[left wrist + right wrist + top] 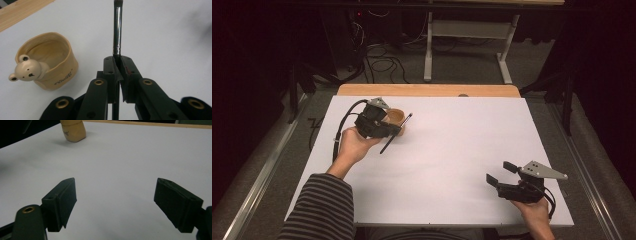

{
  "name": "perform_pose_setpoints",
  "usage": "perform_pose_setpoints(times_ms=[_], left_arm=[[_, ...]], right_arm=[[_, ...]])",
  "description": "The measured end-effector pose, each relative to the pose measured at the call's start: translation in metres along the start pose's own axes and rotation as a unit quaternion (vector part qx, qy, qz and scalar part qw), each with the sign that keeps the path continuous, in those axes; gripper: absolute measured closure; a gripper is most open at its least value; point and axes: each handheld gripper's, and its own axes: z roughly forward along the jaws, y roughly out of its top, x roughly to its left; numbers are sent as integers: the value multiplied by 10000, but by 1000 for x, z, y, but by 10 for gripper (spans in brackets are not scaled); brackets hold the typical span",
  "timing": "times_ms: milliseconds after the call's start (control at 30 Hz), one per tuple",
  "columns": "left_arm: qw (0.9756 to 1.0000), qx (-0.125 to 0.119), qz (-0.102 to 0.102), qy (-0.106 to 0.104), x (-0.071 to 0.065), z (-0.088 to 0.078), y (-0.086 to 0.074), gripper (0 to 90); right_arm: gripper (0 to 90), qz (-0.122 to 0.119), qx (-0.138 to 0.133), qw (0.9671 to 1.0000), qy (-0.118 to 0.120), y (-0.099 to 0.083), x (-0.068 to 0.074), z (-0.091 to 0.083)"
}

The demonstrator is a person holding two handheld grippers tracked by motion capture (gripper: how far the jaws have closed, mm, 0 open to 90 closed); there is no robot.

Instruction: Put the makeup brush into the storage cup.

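- Left gripper point(396, 131), upper left of the high view: jaws clamped together on a thin dark brush point(396, 133). In the left gripper view the brush point(117, 30) runs straight up from between the pads to the top edge; the metal collar sits right at the pad tips.
- Cup point(395, 116): tan, with a small bear head on the rim, standing upright on the white table cover point(452, 165). It lies just behind the left gripper in the high view, and at the left of the left gripper view point(47, 62), apart from the brush. Top left of the right gripper view shows its lower wall point(73, 131).
- Right gripper point(502, 174), lower right of the high view: jaws wide apart, nothing between them, hovering over bare table.
- Judged step: brush to go into the cup.
- Risk 1: the grip is narrow, on a slim round handle. The brush could pivot or slide between the pads if the hand tilts it quickly, and drop onto the table.
- Risk 2: the cup looks light, and nothing steadies it. A brush end or the gripper body catching the rim or the bear head could tip or push it.
- Risk 3: the lower end of the brush hangs below the gripper in the high view. Swinging toward the cup too low would drag it on the table and twist it in the grip.
- Risk 4: a long brush released leaning far over the rim may lever the cup over.
- Cannot tell which end carries the bristles.
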Motion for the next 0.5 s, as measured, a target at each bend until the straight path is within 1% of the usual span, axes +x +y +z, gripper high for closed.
perform_pose_setpoints(times_ms=[200, 333, 500], left_arm=[[9999, -149, -53, 50, 4, -6, -1, 835], [9995, -263, -148, 64, 7, -10, -4, 835], [9990, -386, -195, 114, 9, -17, -5, 835]], right_arm=[[198, 21, -17, 10000, -3, 0, -1, -1], [198, 12, -11, 10000, -2, 0, -1, -1], [198, -3, -21, 10000, -1, 0, 0, -1]])
